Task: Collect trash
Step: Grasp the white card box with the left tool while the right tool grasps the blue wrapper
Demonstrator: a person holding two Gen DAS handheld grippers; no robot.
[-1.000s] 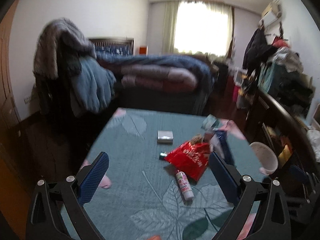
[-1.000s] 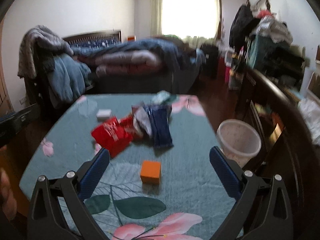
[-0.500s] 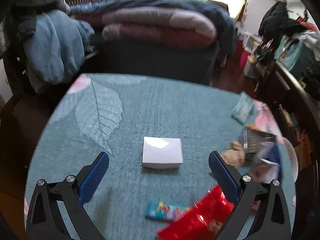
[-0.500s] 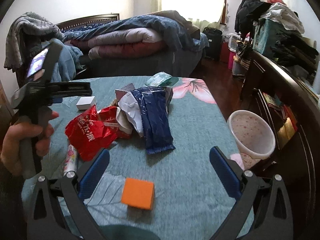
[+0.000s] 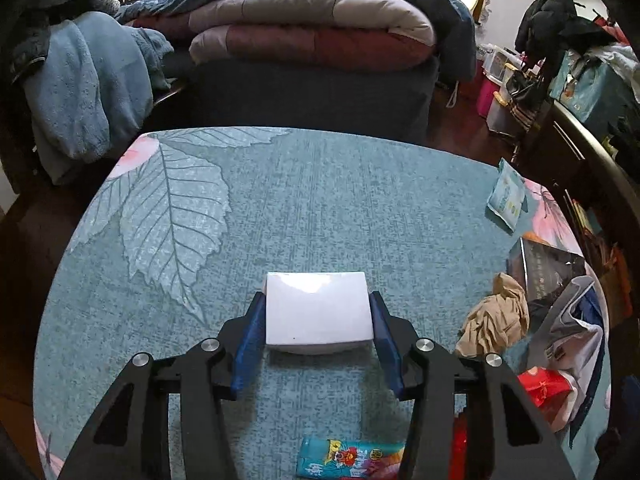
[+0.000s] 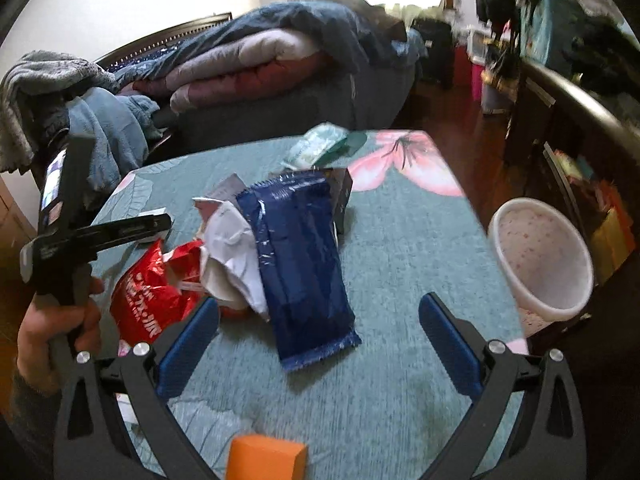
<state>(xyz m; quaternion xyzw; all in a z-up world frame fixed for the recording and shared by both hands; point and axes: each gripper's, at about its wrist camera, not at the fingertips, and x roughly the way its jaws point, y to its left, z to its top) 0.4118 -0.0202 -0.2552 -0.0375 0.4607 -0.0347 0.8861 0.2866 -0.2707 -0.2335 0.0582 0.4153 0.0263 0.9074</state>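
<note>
On the table, nearest the left gripper (image 5: 316, 312), a small bright wrapper (image 5: 352, 458) lies flat between the black arms. Just past it the white box (image 5: 316, 308) sits on the teal cloth (image 5: 320, 208) with a blue pad against each of its two sides; the jaws are closing on it at a narrow spread and the pads look to be touching its edges. To the right of the box a crumpled tan rag (image 5: 496, 316) rests near a red bag (image 5: 544, 386), and further back a pale packet (image 5: 506, 196) lies close to the table's right edge. Beyond the table stands a bed piled with folded quilts (image 5: 312, 28).

Over on the other side, the right gripper (image 6: 320, 328) hangs above the cloth with its jaws spread wide and nothing between the pads. An orange block (image 6: 266, 458) lies closest to it, low between its arms. Further on, a dark blue packet (image 6: 298, 264) stretches away from the open jaws, partly over white crumpled paper (image 6: 232, 256) and beside the red bag (image 6: 152, 292). To the left a hand (image 6: 52, 332) grips the handle of the other tool. Off the table's right edge stands a pale speckled bin (image 6: 542, 256), well apart from the pile of trash.
</note>
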